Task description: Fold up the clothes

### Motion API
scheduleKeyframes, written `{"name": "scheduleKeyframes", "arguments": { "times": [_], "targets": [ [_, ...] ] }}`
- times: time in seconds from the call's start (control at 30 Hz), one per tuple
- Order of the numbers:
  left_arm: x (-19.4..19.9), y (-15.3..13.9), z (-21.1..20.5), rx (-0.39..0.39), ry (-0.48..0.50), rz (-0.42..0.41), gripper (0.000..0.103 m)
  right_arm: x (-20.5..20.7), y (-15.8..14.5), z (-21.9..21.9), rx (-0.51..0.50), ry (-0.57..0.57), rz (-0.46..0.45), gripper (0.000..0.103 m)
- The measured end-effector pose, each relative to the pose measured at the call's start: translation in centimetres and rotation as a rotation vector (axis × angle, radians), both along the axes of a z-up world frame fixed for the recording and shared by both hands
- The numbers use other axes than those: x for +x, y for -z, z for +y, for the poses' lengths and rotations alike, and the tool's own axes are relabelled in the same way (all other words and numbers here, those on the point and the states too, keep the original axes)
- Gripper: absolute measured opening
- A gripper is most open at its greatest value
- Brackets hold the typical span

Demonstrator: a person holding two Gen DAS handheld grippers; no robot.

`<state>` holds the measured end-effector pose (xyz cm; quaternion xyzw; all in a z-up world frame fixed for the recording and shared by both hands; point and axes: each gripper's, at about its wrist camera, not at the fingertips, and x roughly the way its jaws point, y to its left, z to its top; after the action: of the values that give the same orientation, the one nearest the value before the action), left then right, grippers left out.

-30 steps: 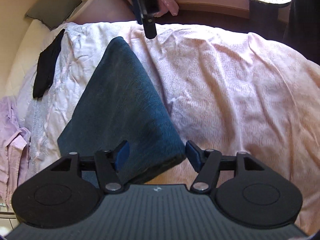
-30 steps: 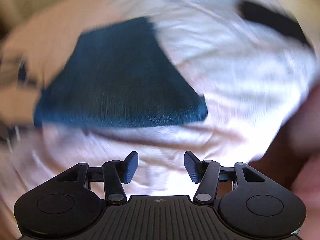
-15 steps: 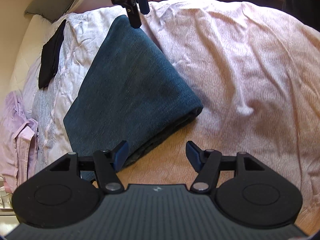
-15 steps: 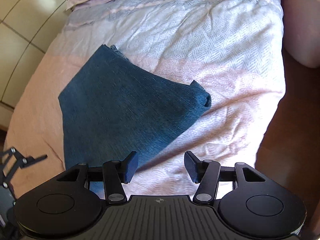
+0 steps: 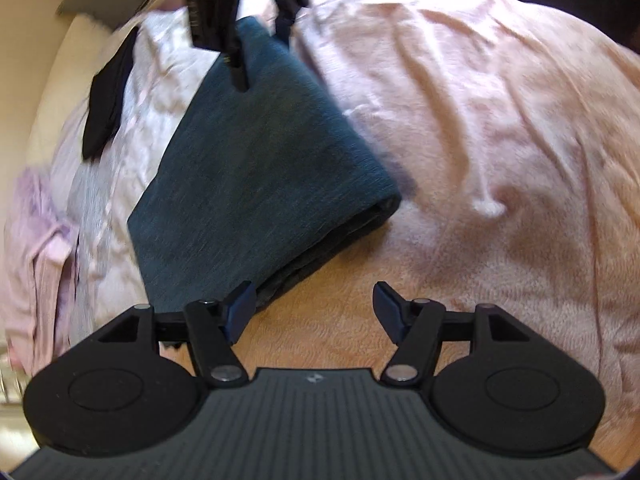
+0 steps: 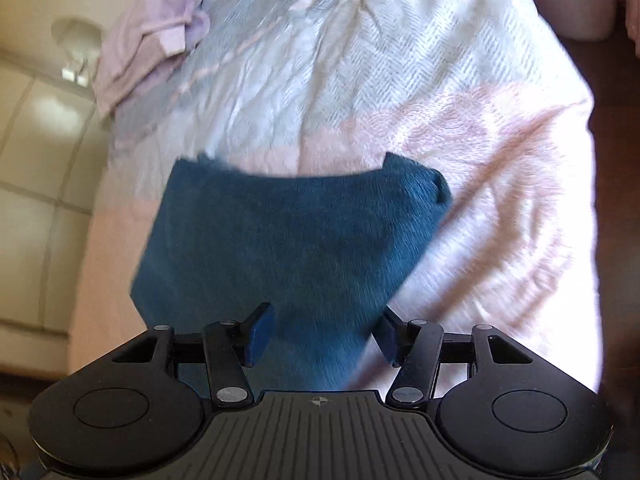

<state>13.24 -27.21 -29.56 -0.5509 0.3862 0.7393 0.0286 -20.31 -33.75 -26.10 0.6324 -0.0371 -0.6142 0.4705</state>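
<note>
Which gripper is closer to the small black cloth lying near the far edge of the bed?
Right. The right gripper hangs over the folded dark blue garment's far end, beside the black cloth. The left gripper stands open at the garment's near corner.

Bed (image 5: 500, 120): folded teal garment (image 5: 256, 184), black item (image 5: 106, 108).

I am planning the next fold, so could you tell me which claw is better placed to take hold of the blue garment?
Right, probably. The right claw stands open astride the blue garment's near corner, whereas the open left claw has only bedspread between its fingers.
</note>
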Motion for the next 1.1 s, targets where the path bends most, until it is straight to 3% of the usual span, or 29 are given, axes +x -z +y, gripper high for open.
{"name": "scheduleKeyframes", "arguments": {
  "times": [0.2, 0.27, 0.33, 0.43, 0.57, 0.67, 0.77, 0.83, 0.93, 1.1],
  "targets": [
    [-1.9, -0.3, -1.2, 0.006, -0.084, -0.005, 0.062, -3.0, 3.5, -0.6, -0.024, 0.040, -0.134, 0.055],
    [-2.8, -0.6, -1.8, 0.006, -0.084, 0.002, 0.062, -4.4, 2.6, -0.9, -0.021, 0.009, -0.156, 0.026],
    [-4.0, -1.0, -2.6, 0.000, -0.081, 0.017, 0.062, -6.1, 0.9, -1.3, -0.019, -0.038, -0.162, 0.019],
    [-5.9, -1.7, -4.1, -0.015, -0.077, 0.071, 0.062, -10.5, -3.8, -4.0, -0.080, -0.169, -0.052, 0.015],
    [-9.5, -1.8, -5.8, -0.031, -0.091, 0.143, 0.063, -17.1, -8.6, -11.2, -0.124, -0.345, 0.158, 0.015],
    [-12.1, -0.9, -6.7, -0.044, -0.118, 0.161, 0.063, -19.8, -8.6, -16.7, -0.136, -0.452, 0.281, 0.016],
    [-13.6, 0.4, -7.0, -0.042, -0.150, 0.139, 0.063, -20.6, -6.0, -20.2, -0.070, -0.514, 0.315, 0.018],
    [-14.1, 1.0, -7.0, -0.045, -0.172, 0.128, 0.063, -20.4, -5.0, -20.3, -0.049, -0.548, 0.353, 0.020],
    [-13.8, 1.2, -6.1, -0.060, -0.171, 0.125, 0.063, -19.7, -5.3, -18.7, -0.051, -0.563, 0.449, 0.042],
    [-13.5, 2.3, -4.4, -0.096, -0.128, 0.108, 0.065, -17.6, -7.2, -13.8, -0.084, -0.637, 0.623, 0.043]
  ]
}}
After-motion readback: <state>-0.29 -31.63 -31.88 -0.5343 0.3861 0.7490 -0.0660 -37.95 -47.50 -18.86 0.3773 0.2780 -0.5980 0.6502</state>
